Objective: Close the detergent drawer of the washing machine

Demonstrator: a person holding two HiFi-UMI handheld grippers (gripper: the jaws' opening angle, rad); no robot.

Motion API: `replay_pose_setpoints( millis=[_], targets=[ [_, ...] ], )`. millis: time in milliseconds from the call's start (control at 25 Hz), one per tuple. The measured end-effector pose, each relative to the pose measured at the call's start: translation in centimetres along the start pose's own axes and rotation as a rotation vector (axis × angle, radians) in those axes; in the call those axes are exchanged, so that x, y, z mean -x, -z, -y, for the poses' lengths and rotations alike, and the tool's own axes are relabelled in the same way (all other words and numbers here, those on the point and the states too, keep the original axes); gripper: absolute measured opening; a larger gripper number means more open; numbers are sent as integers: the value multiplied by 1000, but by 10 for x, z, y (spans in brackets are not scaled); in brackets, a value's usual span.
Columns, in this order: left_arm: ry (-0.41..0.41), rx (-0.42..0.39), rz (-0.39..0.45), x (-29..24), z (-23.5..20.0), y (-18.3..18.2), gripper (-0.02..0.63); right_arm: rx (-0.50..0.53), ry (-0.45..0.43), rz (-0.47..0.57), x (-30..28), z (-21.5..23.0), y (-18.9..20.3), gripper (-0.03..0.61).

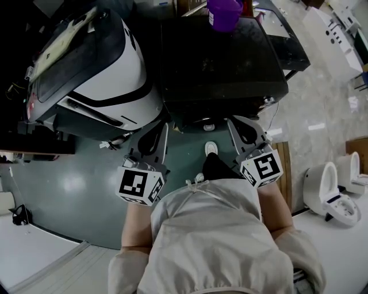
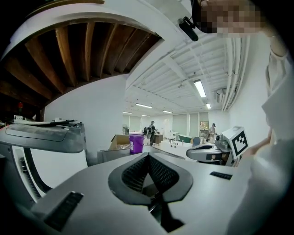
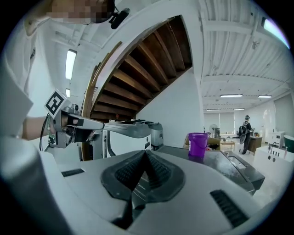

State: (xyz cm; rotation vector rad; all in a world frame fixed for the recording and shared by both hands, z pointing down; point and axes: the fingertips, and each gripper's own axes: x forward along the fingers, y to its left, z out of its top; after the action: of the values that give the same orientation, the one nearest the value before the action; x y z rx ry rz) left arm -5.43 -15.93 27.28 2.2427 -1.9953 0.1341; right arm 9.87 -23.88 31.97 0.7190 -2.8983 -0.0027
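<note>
Had not yet started the closing, by the look of it. Held the left gripper [image 1: 156,140] and right gripper [image 1: 244,131] low at centre frame, short of the dark washing machine [image 1: 218,63] at upper centre. Had both claws pressed together at the pads, pinching nothing. Could not make out the detergent drawer for certain anywhere; probably on the front, hidden beneath the top. Needed a reach forward, then a flat push inward. Cropped the purple bucket [image 1: 223,14] at the head view's top edge; showed it whole right of centre in the right gripper view.

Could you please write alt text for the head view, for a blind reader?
Seen from above, a person holds the left gripper and right gripper toward a dark-topped washing machine. A purple bucket stands at the back of its top.
</note>
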Motion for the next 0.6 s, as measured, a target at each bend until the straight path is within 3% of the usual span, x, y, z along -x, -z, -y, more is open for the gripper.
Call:
replay_pose_setpoints(
  millis=[600],
  targets=[
    [12,28,-27,-14,-7,10,18,46,-24,-4,-14,-5,-3,3]
  ],
)
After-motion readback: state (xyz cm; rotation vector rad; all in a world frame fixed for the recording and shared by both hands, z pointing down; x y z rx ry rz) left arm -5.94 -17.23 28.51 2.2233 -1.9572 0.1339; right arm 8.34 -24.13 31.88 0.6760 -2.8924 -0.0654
